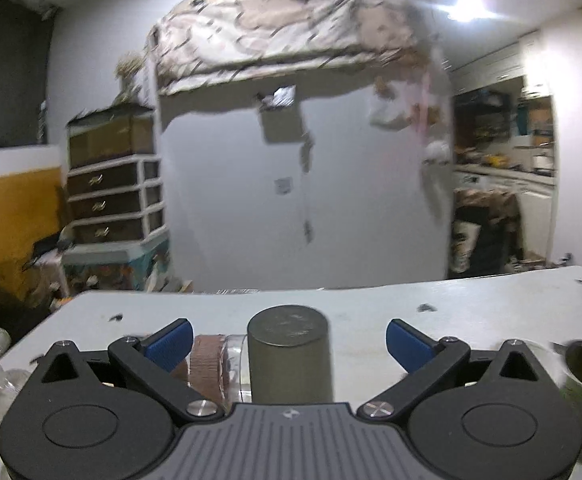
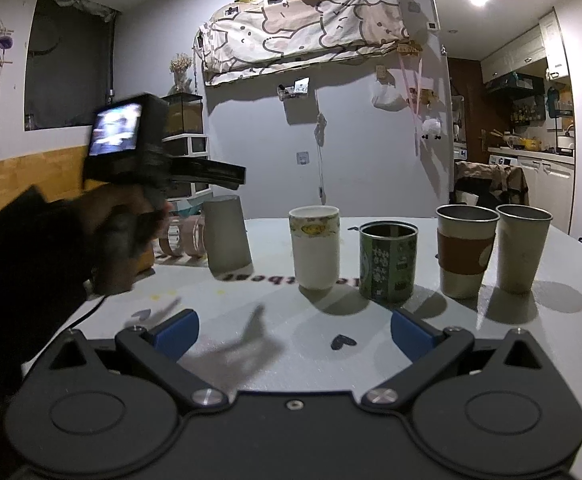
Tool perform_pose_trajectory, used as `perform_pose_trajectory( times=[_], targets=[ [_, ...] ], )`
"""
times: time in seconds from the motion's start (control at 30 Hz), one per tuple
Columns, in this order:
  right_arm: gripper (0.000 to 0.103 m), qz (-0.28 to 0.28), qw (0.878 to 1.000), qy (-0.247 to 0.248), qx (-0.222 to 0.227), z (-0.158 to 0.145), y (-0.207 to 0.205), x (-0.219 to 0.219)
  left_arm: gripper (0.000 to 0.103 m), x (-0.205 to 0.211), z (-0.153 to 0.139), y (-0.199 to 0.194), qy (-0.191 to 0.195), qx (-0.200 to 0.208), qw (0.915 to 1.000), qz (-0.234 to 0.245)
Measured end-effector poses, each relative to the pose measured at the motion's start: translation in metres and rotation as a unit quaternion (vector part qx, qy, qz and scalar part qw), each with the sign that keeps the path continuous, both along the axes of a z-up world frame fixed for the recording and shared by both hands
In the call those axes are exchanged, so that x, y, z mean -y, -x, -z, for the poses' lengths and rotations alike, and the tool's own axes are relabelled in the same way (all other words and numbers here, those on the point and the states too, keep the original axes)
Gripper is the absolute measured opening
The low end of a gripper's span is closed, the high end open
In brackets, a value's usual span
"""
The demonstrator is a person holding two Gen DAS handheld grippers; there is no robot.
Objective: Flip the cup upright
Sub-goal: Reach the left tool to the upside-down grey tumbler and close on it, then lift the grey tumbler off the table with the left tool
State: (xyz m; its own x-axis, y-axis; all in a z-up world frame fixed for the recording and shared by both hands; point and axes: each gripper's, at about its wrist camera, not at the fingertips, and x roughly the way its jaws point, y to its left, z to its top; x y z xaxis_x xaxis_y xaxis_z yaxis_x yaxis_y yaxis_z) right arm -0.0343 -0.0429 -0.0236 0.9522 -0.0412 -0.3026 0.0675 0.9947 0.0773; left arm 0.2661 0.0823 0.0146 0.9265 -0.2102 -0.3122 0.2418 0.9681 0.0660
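Currently: grey cup (image 1: 289, 354) stood inverted on worktop (image 1: 371, 304) between wide-spread left gripper (image 1: 289, 344) fingers | right gripper (image 2: 295, 332) wide, empty | four upright cups (image 2: 387, 260) showed no visible contents.

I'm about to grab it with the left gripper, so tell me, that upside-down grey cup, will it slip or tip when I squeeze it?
The grey cup looks like smooth matte metal, so it may slide between the left gripper's open pads. It stands mouth-down on its wider end, so it probably resists tipping. It tapers toward the top, so a high squeeze could squirt it downward.
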Motion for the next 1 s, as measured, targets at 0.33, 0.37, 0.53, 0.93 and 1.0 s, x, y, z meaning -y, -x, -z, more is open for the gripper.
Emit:
perform_pose_trajectory(
  times=[0.33, 0.37, 0.53, 0.93, 1.0],
  targets=[
    [0.103, 0.016, 1.0, -0.01, -0.008, 0.005, 0.001, 0.015, 0.078, 0.009, 0.019, -0.041, -0.021, -0.056, 0.9969, -0.051],
    [0.103, 0.015, 1.0, -0.011, -0.008, 0.006, 0.002, 0.015, 0.068, 0.009, 0.019, -0.041, -0.023, -0.058, 0.9969, -0.048],
    [0.103, 0.014, 1.0, -0.016, -0.007, 0.007, 0.002, 0.017, 0.063, 0.004, 0.013, -0.03, -0.013, -0.066, 0.9975, -0.023],
    [0.103, 0.008, 1.0, -0.018, 0.0, 0.006, 0.002, 0.013, 0.063, -0.056, 0.027, 0.072, -0.003, -0.027, 0.9978, 0.06],
    [0.103, 0.005, 1.0, -0.018, -0.001, 0.006, 0.001, 0.01, 0.063, -0.068, 0.031, 0.093, -0.002, -0.015, 0.9977, 0.066]
  ],
)
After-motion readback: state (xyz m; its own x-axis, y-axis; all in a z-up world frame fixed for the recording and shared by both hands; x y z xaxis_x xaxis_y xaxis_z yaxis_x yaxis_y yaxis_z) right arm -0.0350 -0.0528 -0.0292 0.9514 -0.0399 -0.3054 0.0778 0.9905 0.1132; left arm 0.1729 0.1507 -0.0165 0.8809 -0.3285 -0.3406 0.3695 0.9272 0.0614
